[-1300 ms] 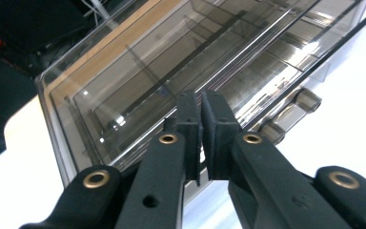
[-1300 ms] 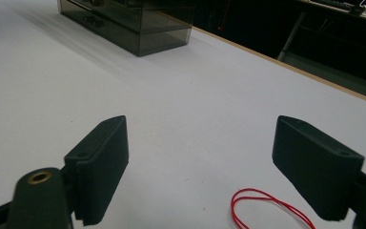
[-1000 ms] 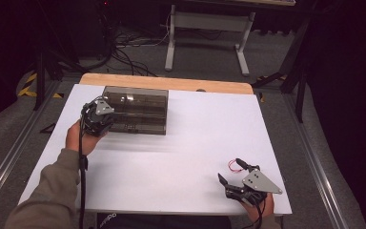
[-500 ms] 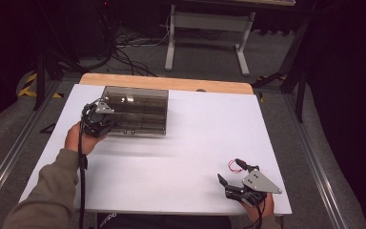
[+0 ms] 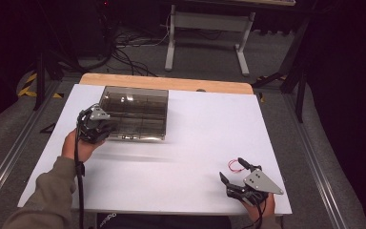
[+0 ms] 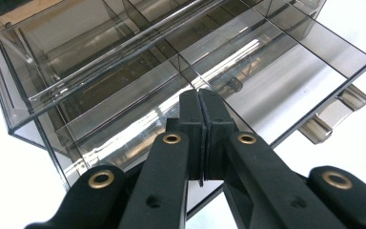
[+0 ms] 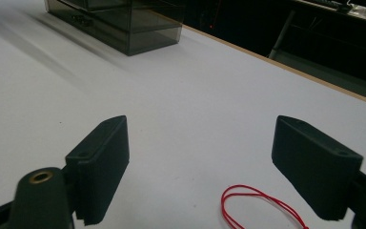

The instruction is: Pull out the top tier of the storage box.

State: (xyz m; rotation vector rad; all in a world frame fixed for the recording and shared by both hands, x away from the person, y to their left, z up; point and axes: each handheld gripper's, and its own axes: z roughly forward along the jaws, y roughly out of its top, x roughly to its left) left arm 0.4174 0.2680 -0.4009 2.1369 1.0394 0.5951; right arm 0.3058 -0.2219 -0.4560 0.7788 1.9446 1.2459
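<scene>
A smoky see-through compartment box (image 5: 134,112) stands at the back left of the white table (image 5: 195,138). My left gripper (image 5: 108,127) is at the box's near left corner, jaws shut, with no object between the pads. In the left gripper view the shut tips (image 6: 201,102) rest over the box (image 6: 124,67), above a divider; its latches (image 6: 331,117) stick out at the right. My right gripper (image 5: 232,171) lies open at the front right of the table. A thin red wire loop (image 7: 255,205) lies on the table between its pads (image 7: 102,160), untouched. The box (image 7: 124,24) is far off.
A wooden strip (image 5: 167,82) runs along the table's far edge. Beyond it are a grey floor, cables and a white stand (image 5: 205,28). Metal rails (image 5: 9,157) flank the table. A person's sleeve (image 5: 47,191) comes in at the lower left.
My left gripper has drifted slightly toward the near side at the box's corner, and the box's near edge looks a touch nearer. The right gripper has not moved.
</scene>
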